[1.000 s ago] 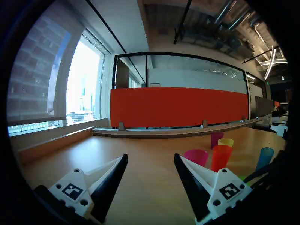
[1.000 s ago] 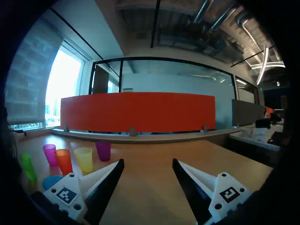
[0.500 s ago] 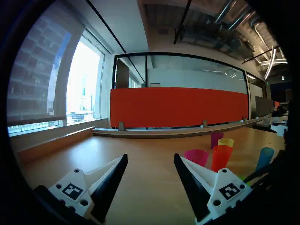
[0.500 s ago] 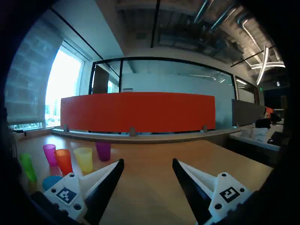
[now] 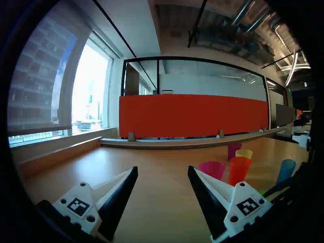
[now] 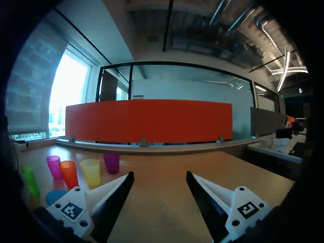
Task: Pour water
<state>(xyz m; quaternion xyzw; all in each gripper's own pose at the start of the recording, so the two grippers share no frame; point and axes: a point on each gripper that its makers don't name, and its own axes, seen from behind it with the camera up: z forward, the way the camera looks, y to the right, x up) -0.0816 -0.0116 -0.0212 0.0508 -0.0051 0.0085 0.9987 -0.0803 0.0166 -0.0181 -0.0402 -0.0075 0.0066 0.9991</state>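
Note:
Several coloured plastic cups stand upright on a wooden table (image 5: 162, 162). In the left gripper view a pink cup (image 5: 212, 169), an orange cup (image 5: 238, 169), a yellow cup (image 5: 244, 154), a purple cup (image 5: 233, 150) and a blue cup (image 5: 286, 170) sit to the right. My left gripper (image 5: 162, 174) is open above bare table, left of the cups. In the right gripper view a green cup (image 6: 29, 180), pink cup (image 6: 53, 166), orange cup (image 6: 69, 173), yellow cup (image 6: 90, 171), purple cup (image 6: 111, 163) and blue cup (image 6: 56, 197) sit to the left. My right gripper (image 6: 159, 178) is open, holding nothing.
A long orange partition (image 5: 193, 115) runs along the table's far edge. A window sill (image 5: 60, 141) lines the left side in the left gripper view. Other desks (image 6: 279, 148) stand beyond the table's right edge in the right gripper view.

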